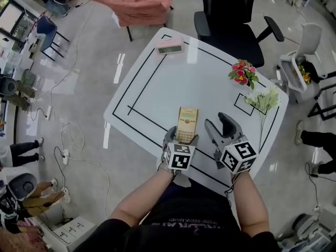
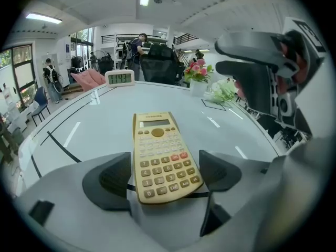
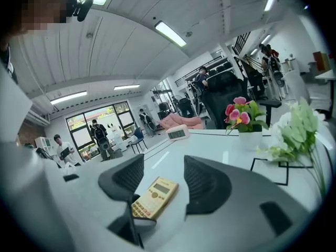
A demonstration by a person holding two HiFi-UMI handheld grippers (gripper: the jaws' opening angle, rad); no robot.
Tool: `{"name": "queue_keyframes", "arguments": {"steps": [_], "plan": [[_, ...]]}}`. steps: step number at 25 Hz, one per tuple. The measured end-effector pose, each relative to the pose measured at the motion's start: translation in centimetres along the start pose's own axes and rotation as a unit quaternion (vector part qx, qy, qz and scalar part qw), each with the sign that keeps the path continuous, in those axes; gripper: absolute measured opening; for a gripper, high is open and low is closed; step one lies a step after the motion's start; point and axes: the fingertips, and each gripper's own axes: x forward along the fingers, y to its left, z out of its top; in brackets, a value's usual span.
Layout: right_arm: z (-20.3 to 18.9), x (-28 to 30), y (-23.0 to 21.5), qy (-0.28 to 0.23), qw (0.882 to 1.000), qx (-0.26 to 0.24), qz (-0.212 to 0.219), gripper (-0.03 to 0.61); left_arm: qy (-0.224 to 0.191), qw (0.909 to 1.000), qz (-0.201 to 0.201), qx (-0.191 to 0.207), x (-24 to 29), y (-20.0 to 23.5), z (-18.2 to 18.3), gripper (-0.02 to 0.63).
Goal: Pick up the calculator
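I have the left gripper (image 2: 165, 173) with its jaws spread wide on either side of the calculator (image 2: 159, 151), pads clear of it. The calculator lies flat on the table (image 1: 157, 83) near my edge. Its EXE and Ans keys are legible. The right gripper (image 1: 219, 124) is just beside it, jaws apart and empty.

Calculator (image 2: 163, 156) between the left gripper (image 2: 164, 176) jaws: hard smooth plastic, pale yellow, faint sheen. Pads (image 2: 110, 178) either side of it: dark, matt, finely ribbed. Shell behind the jaws: grey plastic, matt. Surface (image 2: 105, 119) under and ahead of the jaws: white, smooth, glossy, mirrors the ceiling lights. Black lines (image 2: 67, 150) on it: flat, matt. Right gripper (image 3: 157, 185) pads (image 3: 210, 185): same dark ribbed matt. Clock (image 2: 119, 77) far ahead of the jaws: pale plastic casing. Floor (image 1: 89, 88): polished, glossy
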Motion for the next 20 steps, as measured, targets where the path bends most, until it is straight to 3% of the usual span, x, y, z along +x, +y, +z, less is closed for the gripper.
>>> {"name": "queue_keyframes", "arguments": {"steps": [10, 14, 20], "plan": [[-2.1, 0.2, -0.7, 0.022, 0.999, 0.032, 0.005, 0.225, 0.001, 0.9998, 0.017, 0.005, 0.2, 0.2, -0.1, 0.394], [-2.9, 0.7, -0.9, 0.031, 0.998, 0.052, 0.011, 0.225, -0.002, 1.0, -0.002, -0.001, 0.0, 0.3, -0.1, 0.39], [-4.6, 1.8, -0.9, 0.049, 0.995, 0.087, 0.017, 0.225, -0.013, 0.998, -0.042, -0.044, -0.5, 0.5, 0.6, 0.386]]}}
